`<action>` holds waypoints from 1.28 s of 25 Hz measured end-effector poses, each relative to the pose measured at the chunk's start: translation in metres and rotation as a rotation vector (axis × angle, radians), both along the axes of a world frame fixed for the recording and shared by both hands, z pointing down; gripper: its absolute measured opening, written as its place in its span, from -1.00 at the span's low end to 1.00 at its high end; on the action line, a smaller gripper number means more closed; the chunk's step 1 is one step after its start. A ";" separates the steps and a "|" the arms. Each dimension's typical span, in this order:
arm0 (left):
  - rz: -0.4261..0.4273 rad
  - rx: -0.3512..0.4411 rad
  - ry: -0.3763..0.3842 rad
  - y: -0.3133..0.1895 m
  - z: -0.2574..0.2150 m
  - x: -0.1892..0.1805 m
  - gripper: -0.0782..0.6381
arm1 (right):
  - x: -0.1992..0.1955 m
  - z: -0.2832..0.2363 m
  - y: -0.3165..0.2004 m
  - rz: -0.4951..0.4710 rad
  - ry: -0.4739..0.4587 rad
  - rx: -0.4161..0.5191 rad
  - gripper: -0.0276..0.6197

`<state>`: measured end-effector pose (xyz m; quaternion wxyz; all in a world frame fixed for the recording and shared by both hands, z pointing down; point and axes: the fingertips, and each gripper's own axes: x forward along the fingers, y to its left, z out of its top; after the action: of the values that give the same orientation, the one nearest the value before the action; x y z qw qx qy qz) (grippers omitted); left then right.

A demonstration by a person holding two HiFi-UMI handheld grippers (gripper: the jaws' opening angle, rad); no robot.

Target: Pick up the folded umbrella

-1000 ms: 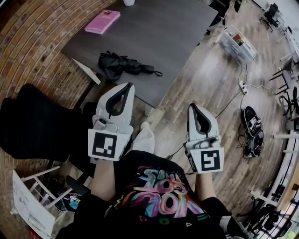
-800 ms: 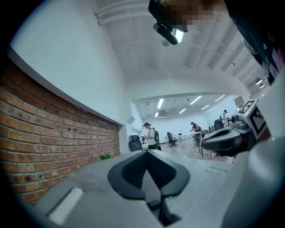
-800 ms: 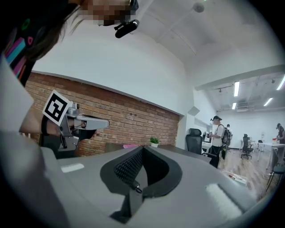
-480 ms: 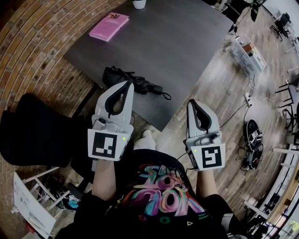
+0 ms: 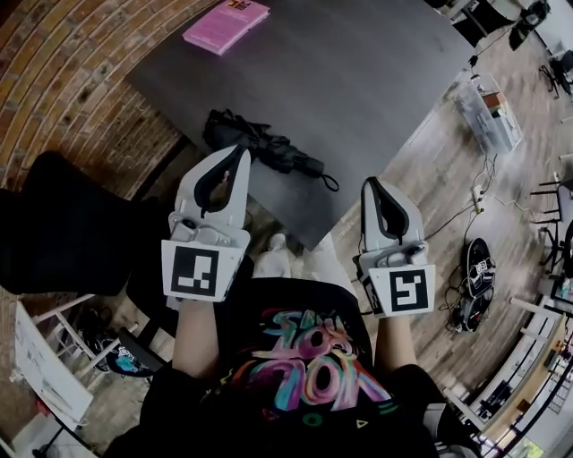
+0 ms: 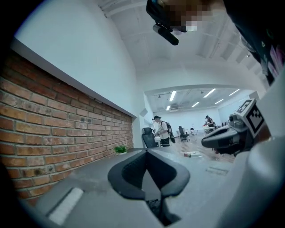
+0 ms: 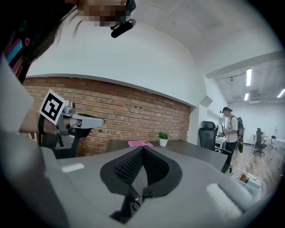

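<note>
The folded black umbrella [image 5: 261, 143] lies on the dark grey table [image 5: 358, 80] near its front corner, with its strap loop trailing right. My left gripper [image 5: 242, 152] is shut and holds nothing; its tips sit just short of the umbrella's near side. In the left gripper view the same jaws [image 6: 147, 152] meet at their tips. My right gripper [image 5: 369, 182] is also shut and holds nothing. It hangs over the wooden floor, right of the table's front corner. The right gripper view shows its jaws [image 7: 142, 149] closed, pointing across the tabletop.
A pink book [image 5: 226, 25] lies at the table's far left, and a small potted plant [image 7: 163, 139] stands beyond it. A brick wall [image 5: 63, 80] runs along the left. A storage box [image 5: 488, 112] and cables [image 5: 479, 268] lie on the floor at right. A person with a backpack [image 7: 231, 129] stands far off.
Both grippers have moved forward toward the table. The umbrella now lies right at my left gripper's tips. Both sets of jaws have stayed closed.
</note>
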<state>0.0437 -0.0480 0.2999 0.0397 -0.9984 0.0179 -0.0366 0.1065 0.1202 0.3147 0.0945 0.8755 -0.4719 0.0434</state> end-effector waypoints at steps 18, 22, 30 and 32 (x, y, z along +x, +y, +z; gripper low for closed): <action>-0.479 -0.032 -0.041 -0.080 0.011 0.050 -0.78 | 0.102 0.010 -0.144 -0.560 -0.022 -0.016 -0.92; -0.601 -0.042 -0.063 -0.090 0.017 0.043 -0.78 | 0.109 0.016 -0.169 -0.682 -0.035 -0.021 -0.92; -0.743 -0.020 -0.073 -0.094 0.008 0.017 -0.78 | 0.104 0.014 -0.195 -0.824 -0.054 -0.017 -0.91; -0.758 -0.016 -0.072 -0.096 0.006 0.011 -0.78 | 0.101 0.012 -0.200 -0.836 -0.049 -0.004 -0.91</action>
<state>0.0545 -0.1445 0.3060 0.0159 -0.9192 0.3845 -0.0837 0.2071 -0.0796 0.3272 0.0944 0.6070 -0.7888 0.0231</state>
